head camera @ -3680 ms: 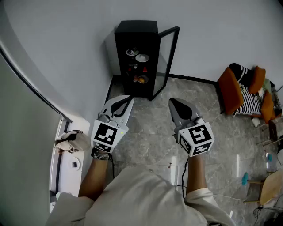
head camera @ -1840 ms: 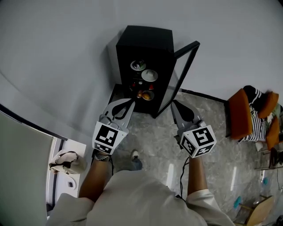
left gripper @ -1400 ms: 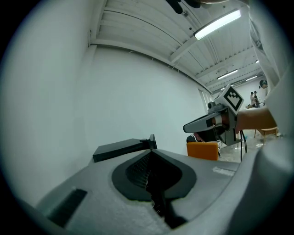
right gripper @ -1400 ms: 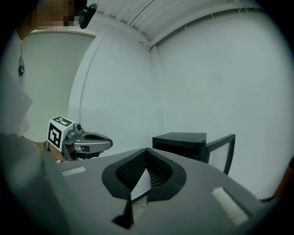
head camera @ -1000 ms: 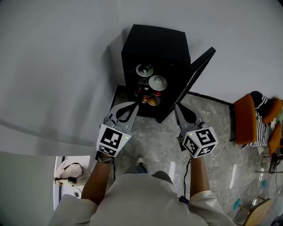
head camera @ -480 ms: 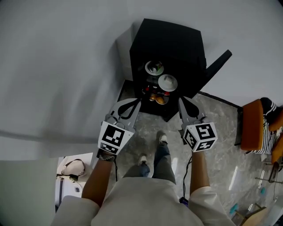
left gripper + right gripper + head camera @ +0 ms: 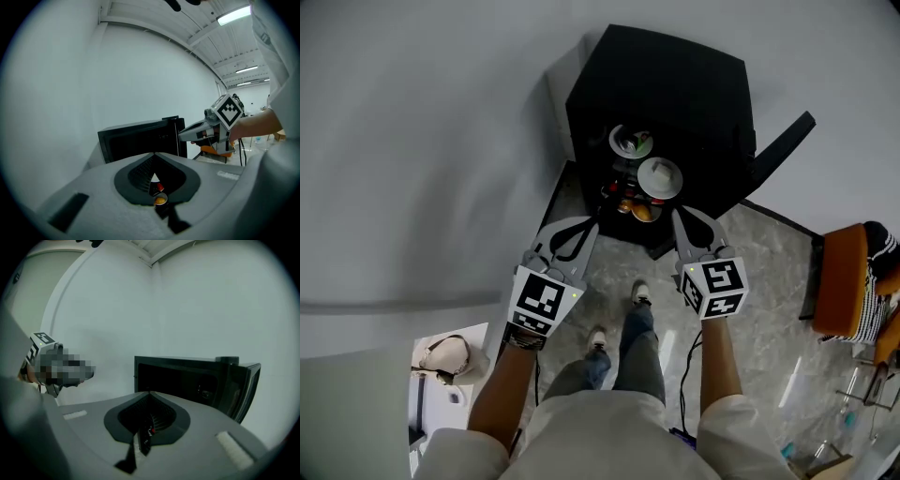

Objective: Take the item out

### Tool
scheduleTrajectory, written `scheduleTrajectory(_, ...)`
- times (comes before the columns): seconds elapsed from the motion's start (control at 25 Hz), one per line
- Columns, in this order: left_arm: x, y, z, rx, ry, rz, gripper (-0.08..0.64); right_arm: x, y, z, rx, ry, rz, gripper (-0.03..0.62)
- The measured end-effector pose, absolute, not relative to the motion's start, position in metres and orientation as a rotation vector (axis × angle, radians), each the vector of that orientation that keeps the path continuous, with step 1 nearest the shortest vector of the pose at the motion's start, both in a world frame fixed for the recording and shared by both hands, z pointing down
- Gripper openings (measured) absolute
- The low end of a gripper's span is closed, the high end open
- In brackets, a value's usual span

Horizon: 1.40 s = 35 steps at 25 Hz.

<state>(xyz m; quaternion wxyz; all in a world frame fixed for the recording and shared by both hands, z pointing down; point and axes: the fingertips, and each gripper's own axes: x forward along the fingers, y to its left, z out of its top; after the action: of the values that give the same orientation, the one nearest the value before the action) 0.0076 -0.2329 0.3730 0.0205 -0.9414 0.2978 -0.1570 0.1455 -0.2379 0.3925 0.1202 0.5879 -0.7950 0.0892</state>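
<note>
Cabinet shelves are faced by both tools: a black cabinet (image 7: 675, 84) is set against the white wall (image 7: 441, 141), with its door (image 7: 783, 150) swung open at the right. The left gripper (image 7: 592, 226) is held closed. In the left gripper view its tips are seen meeting at a point, and nothing is clamped in the hollow behind them. The right gripper (image 7: 677, 215) is likewise closed and empty, its tips meeting in the right gripper view.

Nothing is touched by either tool — both are pointed at the open front and held just short of the lowest shelf in the head view. Inside, a bowl with green contents (image 7: 630, 142) is seen on an upper shelf and a white bowl (image 7: 660, 176) on the shelf below. Small red pieces (image 7: 623, 193) and an orange item (image 7: 644, 212) are set lower still. Which of these is the item to be taken out cannot be told — all are inside the cabinet. The person's shoes (image 7: 597, 339) are seen on the grey stone floor (image 7: 750, 272).
</note>
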Motion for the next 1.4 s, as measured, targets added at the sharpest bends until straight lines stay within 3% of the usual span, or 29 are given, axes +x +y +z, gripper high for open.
scheduleTrajectory(0.36,0.018,-0.261,0.409,-2.942,1.015,-0.491,0.005,0.151,-0.283,0.459,1.634,-2.291,0.292,0.028)
scheduleTrajectory(0.52,0.021,-0.272,0.423,-2.935,1.021,-0.532,0.005,0.148,-0.305,0.49,1.598,-2.259,0.291,0.081)
scheduleTrajectory(0.88,0.021,-0.287,0.465,-2.965,1.093,-0.599,0.005,0.154,-0.338,0.56,1.507,-2.166,0.29,0.118)
scheduleTrajectory(1.4,0.012,-0.288,0.506,-3.037,1.148,-0.645,0.005,0.172,-0.373,0.64,1.409,-1.977,0.297,0.134)
